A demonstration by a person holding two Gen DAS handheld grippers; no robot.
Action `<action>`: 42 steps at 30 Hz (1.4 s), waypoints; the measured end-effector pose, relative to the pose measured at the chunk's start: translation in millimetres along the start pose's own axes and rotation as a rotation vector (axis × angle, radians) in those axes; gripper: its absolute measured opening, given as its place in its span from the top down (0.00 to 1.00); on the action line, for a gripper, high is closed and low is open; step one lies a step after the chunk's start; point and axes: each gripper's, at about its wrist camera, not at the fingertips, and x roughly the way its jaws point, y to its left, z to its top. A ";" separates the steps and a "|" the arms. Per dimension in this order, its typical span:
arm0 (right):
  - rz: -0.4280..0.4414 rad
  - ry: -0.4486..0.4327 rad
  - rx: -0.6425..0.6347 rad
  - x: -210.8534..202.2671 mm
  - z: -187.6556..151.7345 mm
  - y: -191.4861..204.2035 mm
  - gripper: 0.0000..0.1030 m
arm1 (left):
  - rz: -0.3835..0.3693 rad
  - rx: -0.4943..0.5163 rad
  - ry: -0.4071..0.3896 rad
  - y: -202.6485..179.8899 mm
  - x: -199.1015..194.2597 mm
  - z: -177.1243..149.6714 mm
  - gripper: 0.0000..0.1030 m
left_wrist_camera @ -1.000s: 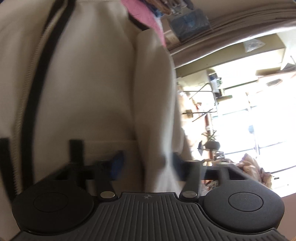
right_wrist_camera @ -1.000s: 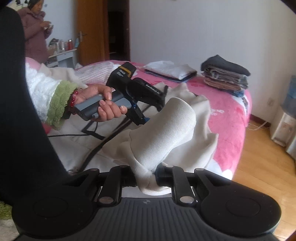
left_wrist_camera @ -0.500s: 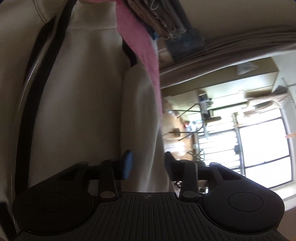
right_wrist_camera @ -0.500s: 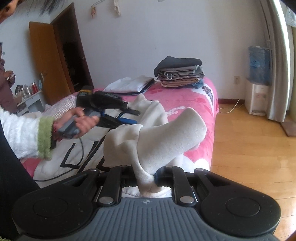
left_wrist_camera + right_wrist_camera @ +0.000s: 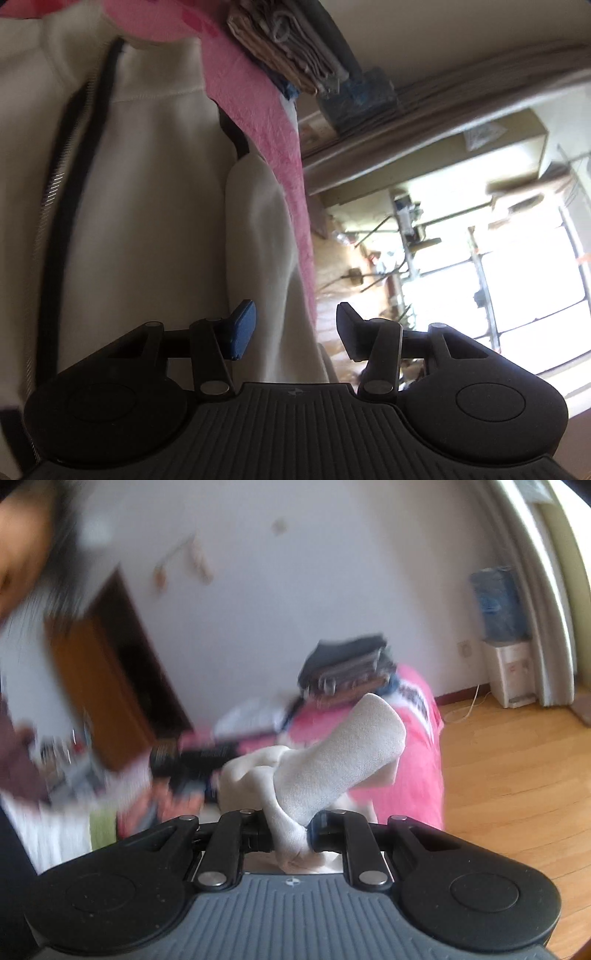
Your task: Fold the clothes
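A cream zip-up jacket (image 5: 147, 206) with black trim lies on the pink bed cover (image 5: 258, 122). In the left wrist view its sleeve (image 5: 266, 236) runs between the jaws of my left gripper (image 5: 293, 328), which stands open with the pads off the cloth. In the right wrist view my right gripper (image 5: 290, 836) is shut on the sleeve's cuff end (image 5: 332, 768), and the sleeve rises away from it toward the bed. The left gripper (image 5: 188, 764) shows there as a blurred black shape held in a hand.
A stack of folded clothes (image 5: 347, 668) sits at the far end of the bed, with a flat folded white piece (image 5: 255, 716) beside it. Wooden floor (image 5: 517, 782) lies to the right, with a water dispenser (image 5: 506, 638) by the wall. A brown door (image 5: 99, 686) stands at the left.
My left gripper went from shut on the sleeve to open and drew back a little. My right gripper kept hold of the cuff while rolling and swinging, so the room view shifted.
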 end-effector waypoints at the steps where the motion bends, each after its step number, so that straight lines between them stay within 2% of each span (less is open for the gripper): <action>1: 0.016 -0.025 0.029 1.3 8.1 -3.4 0.84 | 0.004 -0.016 -0.003 4.3 -8.2 -4.5 0.53; 5: 0.084 -0.070 0.062 16.0 29.9 3.0 0.84 | 0.038 -0.079 -0.020 22.8 -41.9 -25.0 0.52; 8: 0.122 -0.075 0.048 33.5 36.0 22.4 0.83 | 0.072 -0.139 -0.080 38.1 -88.8 -44.2 0.52; 14: 0.174 -0.002 -0.076 70.2 19.9 90.3 0.84 | 0.079 -0.246 -0.218 50.3 -176.1 -93.5 0.50; 16: 0.160 0.027 -0.200 79.1 -0.1 120.6 0.84 | 0.072 -0.268 -0.241 51.6 -194.3 -113.5 0.49; 20: 0.098 0.149 -0.602 98.4 -68.5 189.7 0.83 | 0.042 -0.319 -0.267 57.9 -202.1 -146.4 0.44; 22: 0.097 0.241 -0.741 106.9 -107.4 208.5 0.82 | 0.043 -0.329 -0.261 63.2 -202.3 -161.5 0.42; 25: 0.102 0.380 -0.910 118.0 -161.2 229.7 0.81 | 0.070 -0.351 -0.202 74.2 -187.9 -178.7 0.41; 28: 0.101 0.487 -0.840 123.8 -169.6 221.0 0.78 | 0.108 -0.377 -0.155 85.3 -175.9 -191.5 0.41; 30: 0.110 0.537 -0.758 124.2 -168.9 212.6 0.65 | 0.111 -0.387 -0.141 89.6 -171.7 -197.0 0.39; 31: 0.138 0.544 -0.680 120.5 -161.2 206.1 0.55 | 0.099 -0.391 -0.140 90.7 -170.9 -198.5 0.38; 33: 0.195 0.547 -0.536 112.7 -146.3 194.9 0.48 | 0.075 -0.400 -0.137 93.0 -169.3 -201.4 0.35; 35: 0.244 0.536 -0.430 105.0 -134.4 185.5 0.35 | 0.057 -0.391 -0.124 92.8 -166.4 -201.1 0.34; 38: 0.279 0.492 -0.293 94.5 -115.4 164.6 0.33 | 0.036 -0.383 -0.101 94.7 -162.2 -199.6 0.34; 42: 0.231 0.468 -0.070 100.2 -99.8 132.0 0.33 | 0.038 -0.328 -0.075 93.2 -160.4 -201.4 0.29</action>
